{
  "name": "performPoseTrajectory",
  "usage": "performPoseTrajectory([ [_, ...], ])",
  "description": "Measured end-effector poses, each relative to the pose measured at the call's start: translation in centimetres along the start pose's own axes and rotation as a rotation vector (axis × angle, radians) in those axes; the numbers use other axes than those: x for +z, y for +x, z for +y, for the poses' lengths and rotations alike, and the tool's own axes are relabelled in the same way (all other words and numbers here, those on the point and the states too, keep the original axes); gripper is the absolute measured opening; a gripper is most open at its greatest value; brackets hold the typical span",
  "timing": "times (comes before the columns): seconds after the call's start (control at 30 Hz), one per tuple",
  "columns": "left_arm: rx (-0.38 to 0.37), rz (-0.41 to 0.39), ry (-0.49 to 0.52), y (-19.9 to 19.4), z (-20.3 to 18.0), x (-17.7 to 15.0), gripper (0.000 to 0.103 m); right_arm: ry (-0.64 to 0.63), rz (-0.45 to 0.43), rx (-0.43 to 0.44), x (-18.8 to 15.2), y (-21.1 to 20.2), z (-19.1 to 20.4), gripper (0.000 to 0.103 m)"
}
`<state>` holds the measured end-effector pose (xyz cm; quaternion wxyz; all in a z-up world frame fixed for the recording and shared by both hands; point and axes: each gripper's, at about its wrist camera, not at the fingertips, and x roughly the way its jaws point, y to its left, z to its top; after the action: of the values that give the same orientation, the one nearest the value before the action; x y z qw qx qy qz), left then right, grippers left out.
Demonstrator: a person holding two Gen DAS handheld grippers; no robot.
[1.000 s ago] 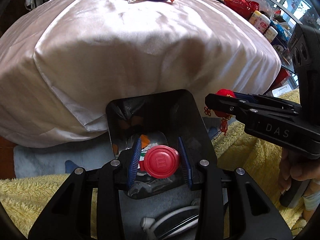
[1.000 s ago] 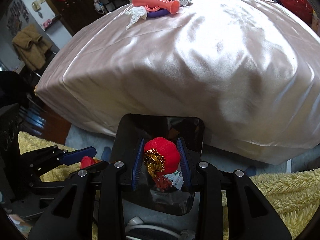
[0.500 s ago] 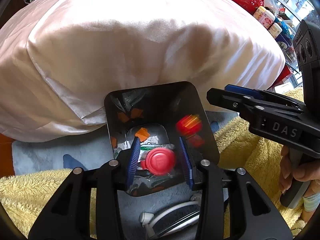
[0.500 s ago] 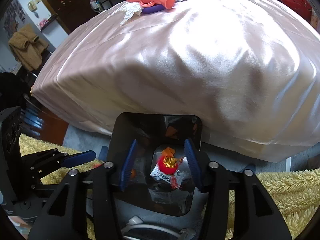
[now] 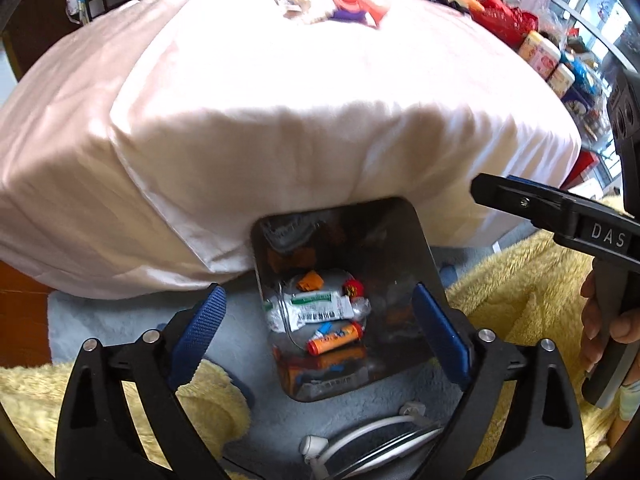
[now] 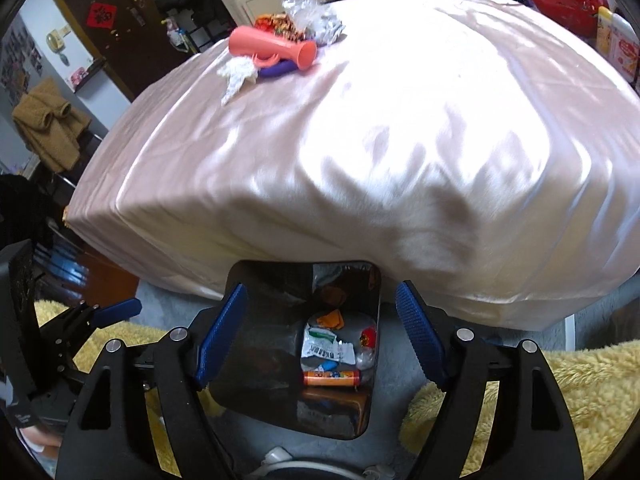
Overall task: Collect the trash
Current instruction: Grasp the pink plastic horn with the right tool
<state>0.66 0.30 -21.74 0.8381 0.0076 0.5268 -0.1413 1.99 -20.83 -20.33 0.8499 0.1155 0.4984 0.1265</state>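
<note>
— Black plastic, glossy and square-mouthed with rounded corners: the trash bin [image 5: 420,248] stands on a grey-blue mat [image 5: 120,320] at the foot of a bed draped in pale pink satin sheet [image 5: 280,100]. What can be read?

— "DAS" in white letters on the body of the right gripper [image 5: 520,196], seen from the left wrist camera. Inside the bin, a crumpled white wrapper [image 5: 316,308] shows a green stripe and a barcode; its lettering is too small to read. Beside it lie an orange tube [image 5: 336,336], an orange scrap [image 5: 310,280] and a small red ball [image 5: 354,287].

— And the tools?

— Both hover above the bin, ribbed blue pads spread. The left gripper [image 5: 316,332] has its jaws opening with nothing between them; so does the right gripper in its own view.

— More trash elsewhere?

— On the sheet's far end: a coral plastic horn [image 6: 276,50], a purple piece [image 6: 276,70], white tissue [image 6: 238,74] and clear crinkled wrappers [image 6: 316,20]. Yellow fleece blanket [image 6: 580,384] flanks the mat.
</note>
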Motion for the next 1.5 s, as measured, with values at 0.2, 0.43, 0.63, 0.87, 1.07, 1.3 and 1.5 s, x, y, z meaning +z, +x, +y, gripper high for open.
performPoseTrajectory([
  [0.2, 0.009, -0.069, -0.009, -2.3, 0.9, 1.9, 0.09, -0.009, -0.055, 0.006, 2.2, -1.5, 0.2, 0.078],
  [0.43, 0.043, -0.103, 0.008, -3.3, 1.3, 5.1, 0.09, -0.047, -0.109, -0.021, 6.0, -2.4, 0.5, 0.078],
  [0.63, 0.045, -0.096, 0.023, -2.6, 1.9, 8.2, 0.09, -0.093, -0.122, -0.015, 9.5, -1.5, 1.2, 0.073],
  [0.87, 0.034, -0.095, 0.042, -1.4, 1.8, 12.0, 0.09, -0.138, -0.106, 0.017, 13.0, 1.1, 2.6, 0.053],
  [1.07, 0.018, -0.09, 0.048, -0.2, 1.7, 15.0, 0.089, -0.177, -0.11, 0.021, 16.1, 3.0, 3.8, 0.046],
  [1.3, 0.004, -0.071, 0.053, 1.2, 1.9, 17.4, 0.078, -0.221, -0.068, 0.035, 18.2, 5.6, 4.8, 0.046],
  [1.5, -0.024, -0.055, 0.059, 2.8, 1.7, 18.7, 0.067, -0.225, -0.02, 0.087, 19.0, 7.5, 4.6, 0.043],
])
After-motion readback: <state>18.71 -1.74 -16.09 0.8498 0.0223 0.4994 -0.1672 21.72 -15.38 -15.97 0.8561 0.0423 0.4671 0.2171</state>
